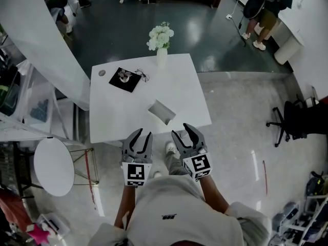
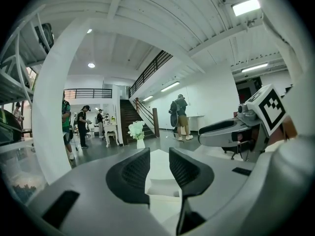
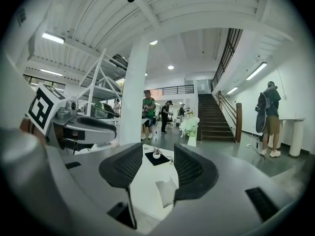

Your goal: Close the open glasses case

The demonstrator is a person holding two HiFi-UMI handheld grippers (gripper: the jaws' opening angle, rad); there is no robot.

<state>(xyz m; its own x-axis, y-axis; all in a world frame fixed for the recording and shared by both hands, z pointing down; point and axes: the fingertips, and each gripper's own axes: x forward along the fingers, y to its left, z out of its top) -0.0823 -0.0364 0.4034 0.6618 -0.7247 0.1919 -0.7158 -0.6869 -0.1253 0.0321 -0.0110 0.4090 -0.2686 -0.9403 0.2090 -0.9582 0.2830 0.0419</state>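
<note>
Case: glasses case (image 1: 161, 111) lies open on the white table (image 1: 184, 86), close to its near edge.
Left gripper: left gripper (image 1: 142, 136) hangs just short of the table's near edge, jaws apart and empty; the case sits farther off, slightly right.
Right gripper: right gripper (image 1: 182, 132) is beside it, jaws apart and empty; the case sits beyond, slightly left.
Far end: black mat (image 1: 124, 79) at left, flower vase (image 1: 161, 55) at the far edge.

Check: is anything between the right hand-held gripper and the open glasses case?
Nothing visible. Only bare white tabletop lies between the right hand-held gripper and the pale grey open glasses case.
</note>
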